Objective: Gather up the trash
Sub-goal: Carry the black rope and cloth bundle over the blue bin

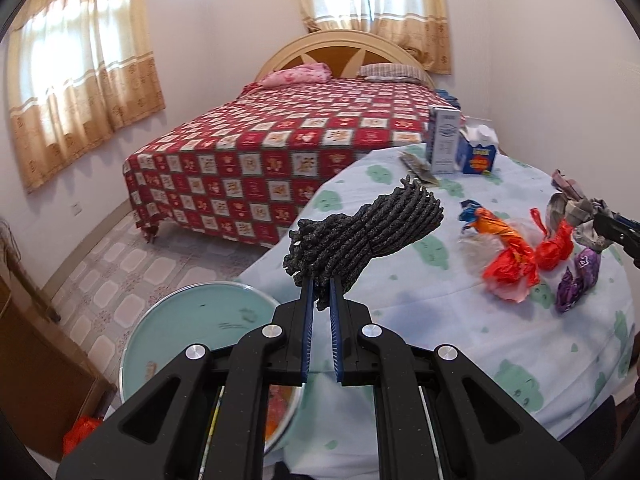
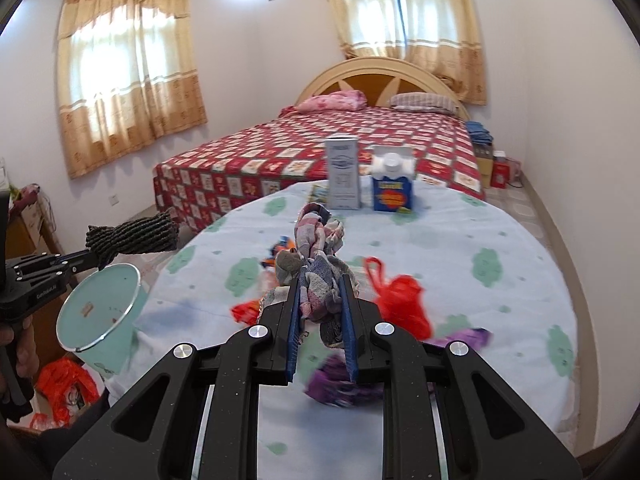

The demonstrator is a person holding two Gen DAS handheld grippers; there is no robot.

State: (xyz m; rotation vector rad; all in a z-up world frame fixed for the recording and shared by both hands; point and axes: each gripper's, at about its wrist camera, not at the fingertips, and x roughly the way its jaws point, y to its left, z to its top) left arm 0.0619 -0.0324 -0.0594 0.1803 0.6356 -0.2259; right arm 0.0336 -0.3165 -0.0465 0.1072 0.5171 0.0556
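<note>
Here the left tongs (image 1: 321, 286) are clamped on a bundle of dark rope (image 1: 362, 236), held in the air above the edge of the tabletop (image 1: 460, 344) and just over a pale green bin (image 1: 188, 320) standing beside it. The right tongs (image 2: 321, 308) are closed on a crumpled checked rag (image 2: 320, 264), lifted over the middle of the tabletop. On the cloth below lie a red plastic bag (image 2: 404, 304), an orange wrapper (image 1: 508, 256) and a purple wrapper (image 1: 578, 280). Near the far edge stand a grey carton (image 2: 342, 174) and a blue box (image 2: 394, 190), side by side.
</note>
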